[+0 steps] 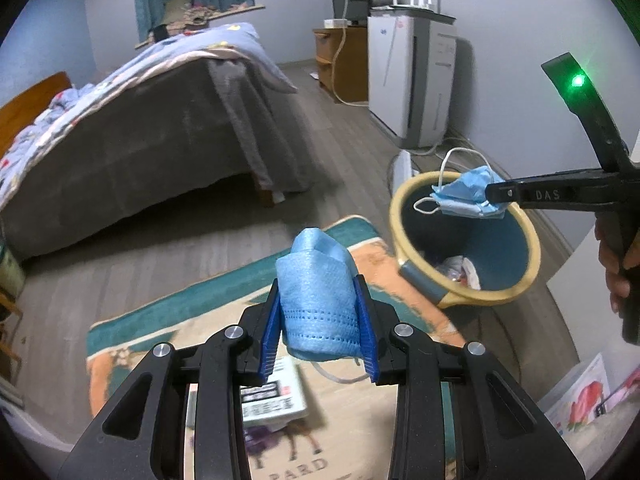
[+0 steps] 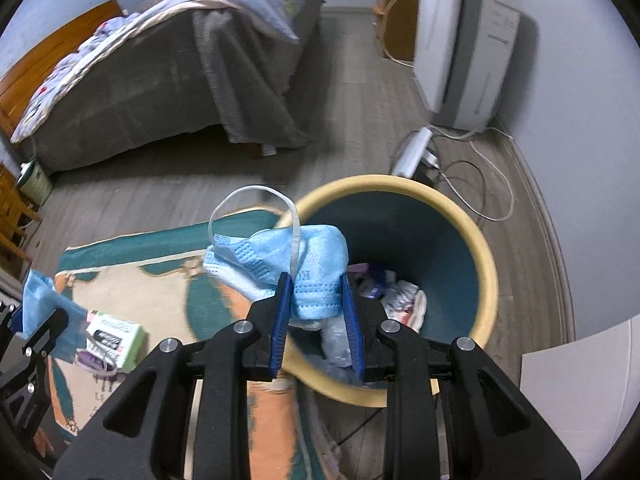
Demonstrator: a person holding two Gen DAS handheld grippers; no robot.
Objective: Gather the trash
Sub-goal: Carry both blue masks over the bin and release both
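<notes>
Two blue masks ride pinched in narrowed claws: the right claw point(image 2: 316, 312) holds its mask point(image 2: 304, 268) above the bin's point(image 2: 490, 280) near rim, while the left claw point(image 1: 322, 320), gripping another mask point(image 1: 316, 280), lies further left over the rug point(image 1: 160, 320).

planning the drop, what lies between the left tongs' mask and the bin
Only a bare stretch of rug separates that mask from the bin, seen in the left wrist view.

both face masks point(image 1: 318, 296) point(image 2: 316, 276) are pale blue with embossed dotted lines and white ear loops. the trash bin point(image 1: 524, 236) is teal inside with a cream-yellow rim. the rug point(image 1: 224, 292) mixes teal, peach and beige. the bed point(image 1: 132, 148) is grey — its quilt point(image 1: 224, 40) light blue, speckled with small coloured prints. the floor point(image 1: 336, 152) is grey wood-grain.
</notes>
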